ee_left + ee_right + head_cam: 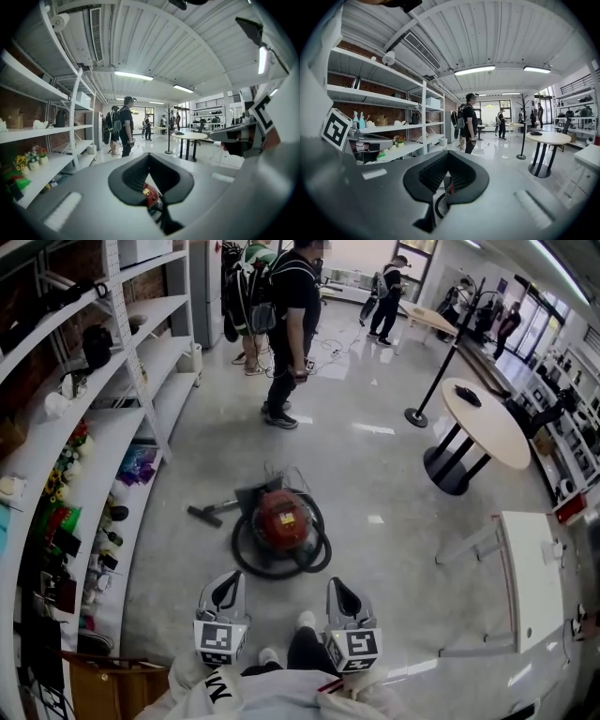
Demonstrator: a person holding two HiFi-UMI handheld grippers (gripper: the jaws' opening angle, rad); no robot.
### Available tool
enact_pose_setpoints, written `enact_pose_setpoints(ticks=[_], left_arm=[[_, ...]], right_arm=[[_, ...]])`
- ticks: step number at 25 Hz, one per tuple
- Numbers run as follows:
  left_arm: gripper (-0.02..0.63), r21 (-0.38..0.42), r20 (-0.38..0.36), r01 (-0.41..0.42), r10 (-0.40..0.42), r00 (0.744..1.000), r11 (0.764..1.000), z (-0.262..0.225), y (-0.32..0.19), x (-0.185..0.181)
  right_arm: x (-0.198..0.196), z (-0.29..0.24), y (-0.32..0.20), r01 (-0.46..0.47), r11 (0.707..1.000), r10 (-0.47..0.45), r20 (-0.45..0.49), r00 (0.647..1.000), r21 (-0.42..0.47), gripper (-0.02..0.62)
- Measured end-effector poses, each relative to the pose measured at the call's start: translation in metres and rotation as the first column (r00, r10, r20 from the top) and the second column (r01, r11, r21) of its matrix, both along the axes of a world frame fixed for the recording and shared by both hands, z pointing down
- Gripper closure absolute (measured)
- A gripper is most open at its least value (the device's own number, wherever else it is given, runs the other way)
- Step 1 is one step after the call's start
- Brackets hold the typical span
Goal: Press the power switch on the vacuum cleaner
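Two grippers: both held low at the bottom of the head view, side by side, well short of the vacuum
Left gripper (226, 590): tips pinched together with only a thin wedge of gap behind them, nothing in it
Right gripper (343, 594): same deal, tips meeting, got hold of nothing
Vacuum cleaner (281, 518): red canister sitting on the grey floor (375, 465), straight ahead of both grippers, and it peeks through each one's wedge gap
Hose (246, 557): black, looped in a ring round the canister
Nozzle (206, 514): lying on the floor just left of the canister
Power switch: too small to pick out tbh
Shelves (141, 381): white rack along the left side
Round table (487, 423): off to the right, well apart from the vacuum
Person (292, 315): standing beyond the vacuum, dark clothes
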State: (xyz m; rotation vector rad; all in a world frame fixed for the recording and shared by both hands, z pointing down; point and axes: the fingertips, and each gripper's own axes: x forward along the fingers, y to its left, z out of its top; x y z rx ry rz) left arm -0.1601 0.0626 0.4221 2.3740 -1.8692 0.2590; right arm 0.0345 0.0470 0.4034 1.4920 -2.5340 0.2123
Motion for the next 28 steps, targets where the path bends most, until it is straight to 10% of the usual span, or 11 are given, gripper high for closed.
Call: enact_pose_setpoints(ticks=[28], left_arm=[[0.606, -0.009, 0.04, 0.011, -0.011, 0.999, 1.0, -0.012, -0.008, 0.068]], right_arm=[[0.047, 0.004, -0.015, 0.072, 0.997, -0.071, 0.032, 0.997, -0.028, 0.597]])
